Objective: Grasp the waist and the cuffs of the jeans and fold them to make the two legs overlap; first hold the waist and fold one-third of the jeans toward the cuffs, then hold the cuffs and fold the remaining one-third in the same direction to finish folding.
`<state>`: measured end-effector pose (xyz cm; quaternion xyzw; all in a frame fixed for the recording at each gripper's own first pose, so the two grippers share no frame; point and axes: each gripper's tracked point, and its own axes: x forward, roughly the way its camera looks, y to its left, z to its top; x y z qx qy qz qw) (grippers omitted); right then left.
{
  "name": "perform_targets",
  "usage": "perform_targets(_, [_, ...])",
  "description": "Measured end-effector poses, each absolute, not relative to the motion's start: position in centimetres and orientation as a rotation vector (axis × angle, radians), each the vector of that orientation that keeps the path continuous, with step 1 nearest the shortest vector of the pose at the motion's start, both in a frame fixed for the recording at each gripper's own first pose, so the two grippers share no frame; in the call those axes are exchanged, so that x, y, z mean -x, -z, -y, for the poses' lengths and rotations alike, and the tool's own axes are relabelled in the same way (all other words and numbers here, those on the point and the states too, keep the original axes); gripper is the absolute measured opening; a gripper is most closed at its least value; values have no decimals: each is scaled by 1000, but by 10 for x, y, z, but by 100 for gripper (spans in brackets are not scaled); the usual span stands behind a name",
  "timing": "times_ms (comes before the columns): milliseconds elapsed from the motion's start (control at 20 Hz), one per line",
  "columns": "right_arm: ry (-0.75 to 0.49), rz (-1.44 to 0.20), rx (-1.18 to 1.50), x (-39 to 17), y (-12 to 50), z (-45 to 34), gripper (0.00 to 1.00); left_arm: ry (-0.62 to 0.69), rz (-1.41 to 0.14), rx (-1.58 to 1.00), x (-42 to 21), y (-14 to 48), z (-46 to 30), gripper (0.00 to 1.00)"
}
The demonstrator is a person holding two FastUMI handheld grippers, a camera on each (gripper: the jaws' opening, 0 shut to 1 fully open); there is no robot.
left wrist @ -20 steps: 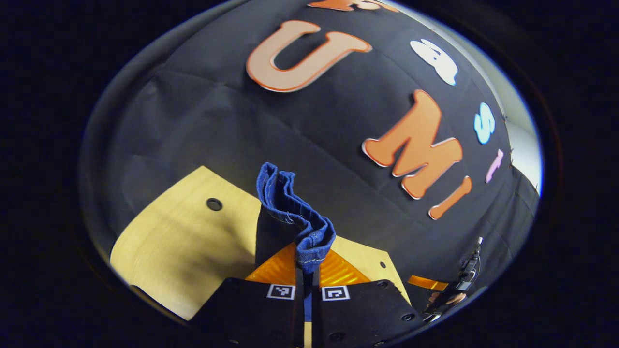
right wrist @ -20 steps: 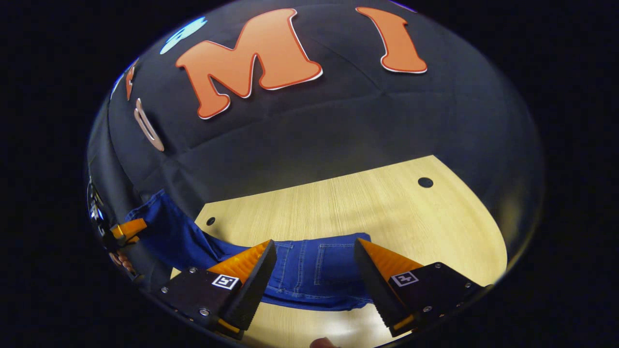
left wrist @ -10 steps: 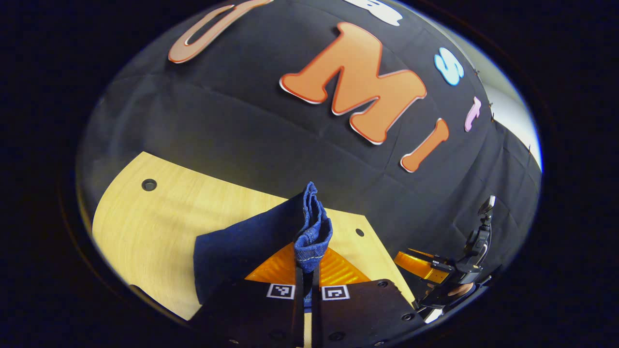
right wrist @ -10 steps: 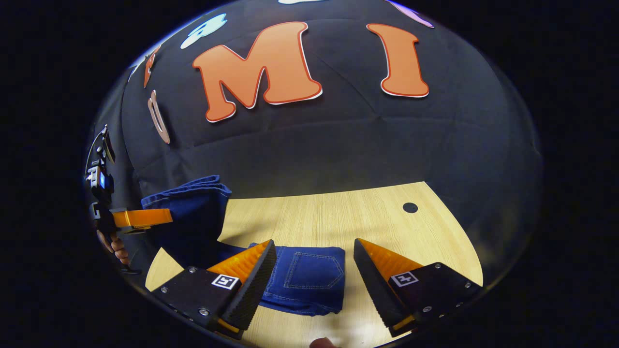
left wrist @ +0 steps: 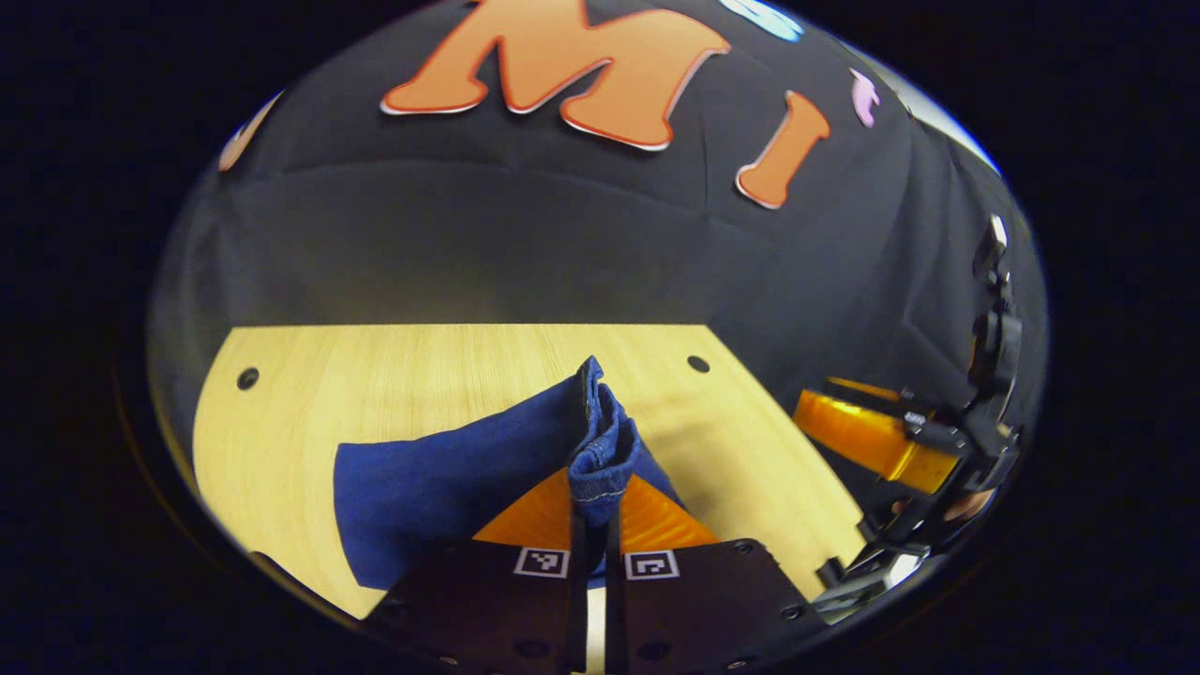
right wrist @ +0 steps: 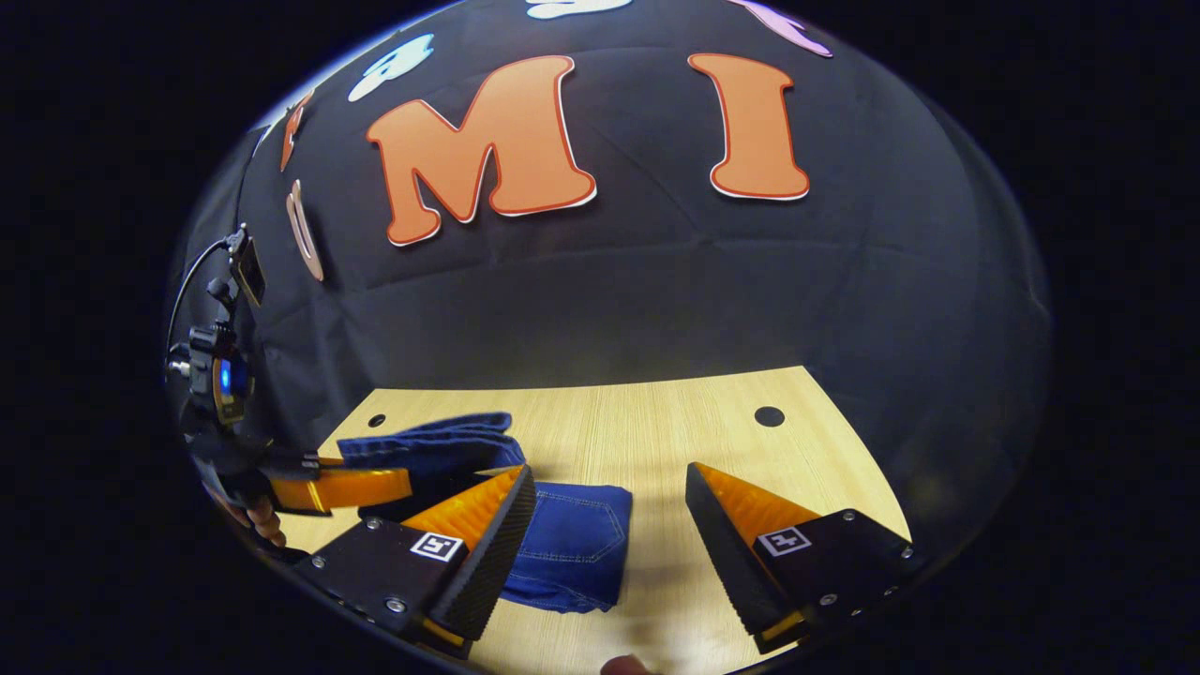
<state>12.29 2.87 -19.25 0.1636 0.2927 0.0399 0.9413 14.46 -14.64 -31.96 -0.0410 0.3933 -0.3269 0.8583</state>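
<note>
Blue jeans (left wrist: 441, 487) lie folded on the light wooden table (left wrist: 394, 375). My left gripper (left wrist: 592, 511) is shut on the bunched cuff end (left wrist: 600, 441), holding it just above the folded cloth. In the right gripper view the folded jeans (right wrist: 572, 539) rest on the table with a back pocket up, and the lifted cuff layer (right wrist: 436, 445) hangs over their left side. My right gripper (right wrist: 609, 525) stands open above the folded part, nothing between its fingers. The left gripper (right wrist: 347, 487) appears at the left of that view, and the right gripper (left wrist: 872, 441) at the right of the left gripper view.
The table top has small round holes (right wrist: 769, 415) (left wrist: 247, 378) near its far corners. Black cloth wall (right wrist: 609, 281) rises right behind the table's far edge. A hand (right wrist: 262, 520) holds the left gripper at the left edge.
My left gripper has carried the cuffs down and over toward the folded jeans, and the lifted cloth now hangs lower. The right gripper stayed open and drew back slightly.
</note>
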Motion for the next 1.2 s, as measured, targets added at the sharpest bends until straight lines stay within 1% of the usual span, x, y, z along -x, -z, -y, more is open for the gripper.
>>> perform_targets(100, [-88, -588, -334, -124, 191, -29, 99, 703, -851, 45, -132, 327, 158, 12])
perform_targets(150, [-90, -587, -334, -125, 191, -29, 98, 712, -857, 40, -128, 327, 163, 12])
perform_targets(200, [-94, -583, -335, -124, 190, -28, 98, 716, -857, 41, -125, 329, 165, 19])
perform_targets(250, [-92, -580, -332, -125, 189, -28, 98, 725, -857, 58, -122, 325, 167, 21])
perform_targets(350, [-93, -572, -333, -126, 189, -27, 99, 752, -842, 92, -118, 319, 172, 35])
perform_targets(450, [-93, -561, -338, -128, 187, -27, 99, 752, -804, 74, -121, 313, 169, 58])
perform_targets(500, [-89, -552, -334, -129, 185, -25, 98, 745, -782, 58, -123, 310, 167, 71])
perform_targets(550, [-88, -536, -324, -129, 182, -24, 98, 740, -762, 49, -125, 306, 165, 73])
perform_targets(600, [-83, -518, -309, -130, 178, -24, 98, 732, -740, 48, -128, 300, 161, 80])
perform_targets(650, [-79, -496, -293, -131, 174, -22, 98, 721, -718, 48, -132, 297, 158, 90])
perform_targets(750, [-70, -451, -261, -131, 163, -18, 98, 688, -667, 49, -141, 285, 148, 92])
perform_targets(800, [-64, -412, -244, -133, 153, -17, 98, 669, -638, 48, -145, 278, 141, 96])
perform_targets(1000, [-42, -270, -145, -134, 108, -5, 98, 594, -512, 52, -158, 237, 115, 96])
perform_targets(1200, [-15, -143, -68, -120, 54, 2, 98, 495, -382, 47, -165, 199, 72, 96])
